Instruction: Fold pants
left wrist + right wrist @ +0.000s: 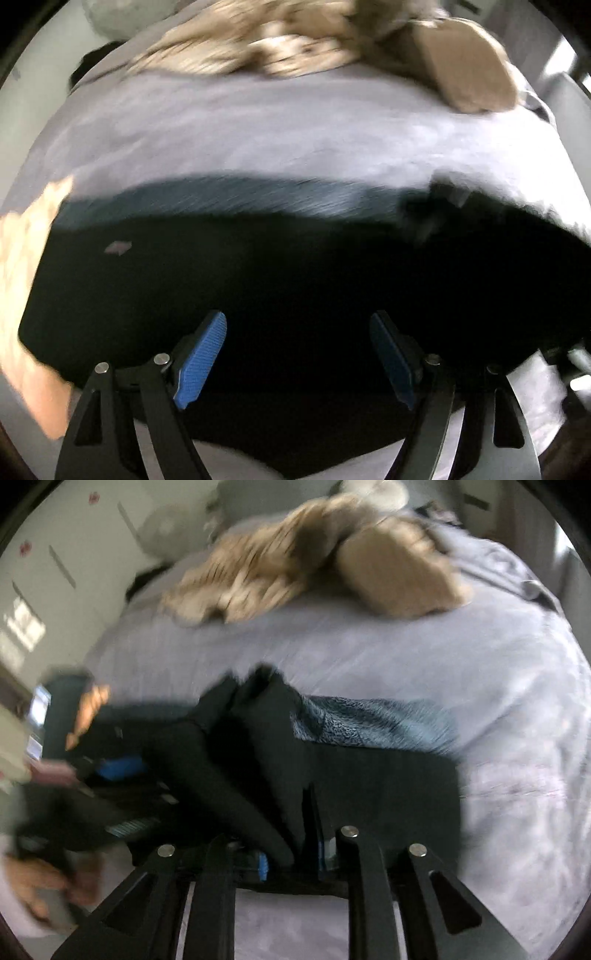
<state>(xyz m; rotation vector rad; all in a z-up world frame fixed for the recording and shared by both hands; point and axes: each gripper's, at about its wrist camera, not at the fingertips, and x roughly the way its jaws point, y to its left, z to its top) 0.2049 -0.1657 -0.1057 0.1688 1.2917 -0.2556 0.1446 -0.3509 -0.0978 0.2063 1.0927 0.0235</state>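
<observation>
Now both views are smeared with motion blur, so fine detail is lost. Black pants (295, 280) lie spread on a bed (258, 140) covered in pale lilac-grey bedding, filling the lower half of the left wrist view; along their far edge a strip of blue-grey patterned cloth (280, 195) shows, touching them. The left hand-held gripper (299, 354) hangs over the pants with its blue pads (201, 362) standing well apart and nothing between them, only dark fabric below. In the right wrist view the pants (369, 786) lie partly flat and partly bunched, a raised fold of them running down to the right hand-held gripper (291, 856), whose fingers stand close together with a narrow gap; black cloth sits between the blue pads (263, 866), but the blur hides whether they still press on it. At the left of that view the other hand-held gripper (122, 771) appears as a dark blurred shape with blue pads, a hand (40, 886) below it. Far up the bed lies a heap of tan and beige clothing (258, 48), well apart from the pants, with a plain brown folded piece (461, 70) beside it. A pale wall (85, 535) rises beyond the bed on the left
</observation>
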